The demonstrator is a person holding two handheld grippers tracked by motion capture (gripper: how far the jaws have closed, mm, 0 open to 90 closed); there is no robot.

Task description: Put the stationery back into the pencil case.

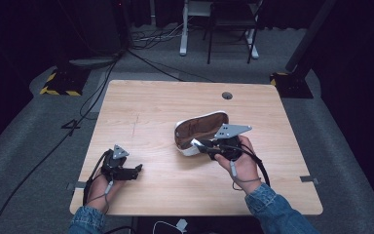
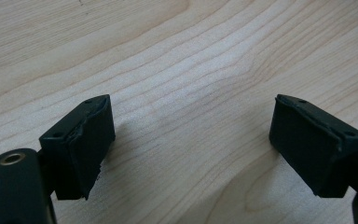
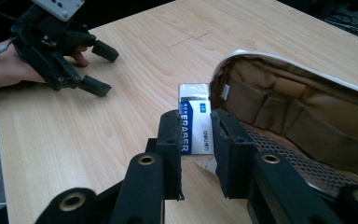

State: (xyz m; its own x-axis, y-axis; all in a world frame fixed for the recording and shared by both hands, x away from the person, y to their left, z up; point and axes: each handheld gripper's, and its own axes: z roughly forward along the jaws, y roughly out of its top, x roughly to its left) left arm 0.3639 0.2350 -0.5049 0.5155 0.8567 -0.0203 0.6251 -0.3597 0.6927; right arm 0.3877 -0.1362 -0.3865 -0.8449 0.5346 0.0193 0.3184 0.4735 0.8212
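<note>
From the high view we see a wooden table (image 1: pixel 151 117) with one open pencil case (image 1: pixel 199 130) lying on its side near the middle, white outside and brown inside. Our right claw (image 1: pixel 198 144) sits at the case's mouth, while our left claw (image 1: pixel 135 170) rests on the table well apart, toward the near left edge. We count two claws, one case, and a single round hole (image 1: pixel 227 95) near the table's far edge.

In the left gripper view, the left claw (image 2: pixel 191 144) is released: its jaws stand wide apart with nothing but bare wood grain between them.

In the right gripper view, the right claw (image 3: pixel 196 140) is clenched on one eraser (image 3: pixel 195 122), a white block in a blue-and-white sleeve, gripped at its lower end. The eraser stands just beside the open rim of the pencil case (image 3: pixel 307 116), not yet inside it. The other claw (image 3: pixel 93 70) shows farther off, idle.

We judge the risk to be this: the hold covers only the eraser's lower part, so a bump against the case's rim could pivot or drop it onto the table. The case is unheld, so a push from our right claw could slide it away, since the left claw is too far off to steady it.
</note>
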